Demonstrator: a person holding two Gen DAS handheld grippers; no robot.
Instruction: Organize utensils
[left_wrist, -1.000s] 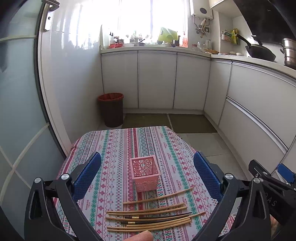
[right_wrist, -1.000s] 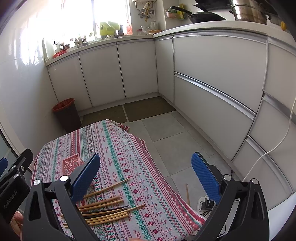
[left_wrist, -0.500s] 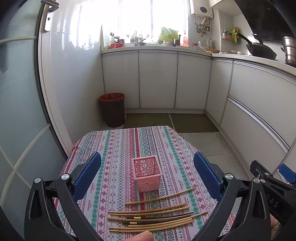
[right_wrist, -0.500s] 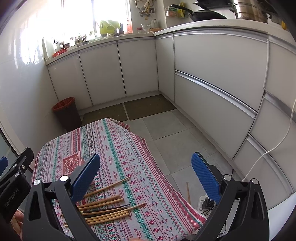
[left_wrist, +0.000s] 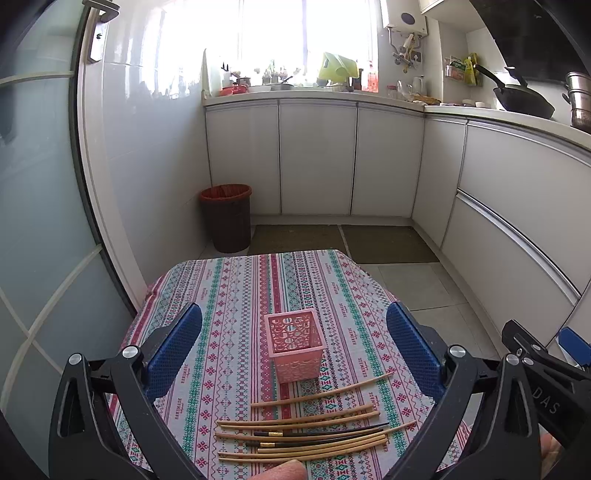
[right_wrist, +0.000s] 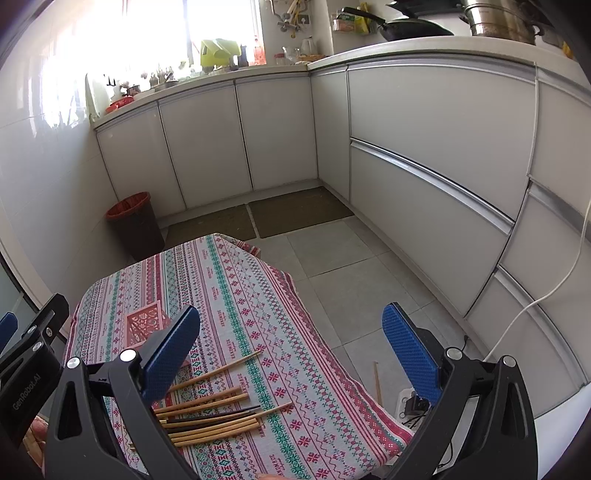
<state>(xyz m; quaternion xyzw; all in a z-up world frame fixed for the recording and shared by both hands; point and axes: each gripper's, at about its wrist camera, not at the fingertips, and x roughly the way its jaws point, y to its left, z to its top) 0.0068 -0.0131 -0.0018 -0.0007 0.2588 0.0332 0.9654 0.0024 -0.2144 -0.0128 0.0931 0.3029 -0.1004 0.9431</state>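
A loose row of slender bamboo chopsticks (left_wrist: 314, 424), with at least one dark, gold-banded chopstick (left_wrist: 321, 432) among them, lies flat near the front edge of a small table covered by a red, green and white patterned cloth (left_wrist: 229, 295). Just behind the row stands an upright pink plastic lattice holder (left_wrist: 295, 347), square in section, apart from the sticks. The left gripper (left_wrist: 293, 350), black-framed with blue textured pads, hangs above this spot with its fingers spread wide and nothing between them; the holder shows in the gap. The right gripper (right_wrist: 291, 350) is likewise spread wide and carries nothing, over the table's right side, with the chopsticks (right_wrist: 214, 410) below its left finger. One more stick (right_wrist: 377, 382) lies on the grey tiled floor beside the table. Farther back a dark bin with a red liner (left_wrist: 226, 218) stands against white cabinets (left_wrist: 317, 158).
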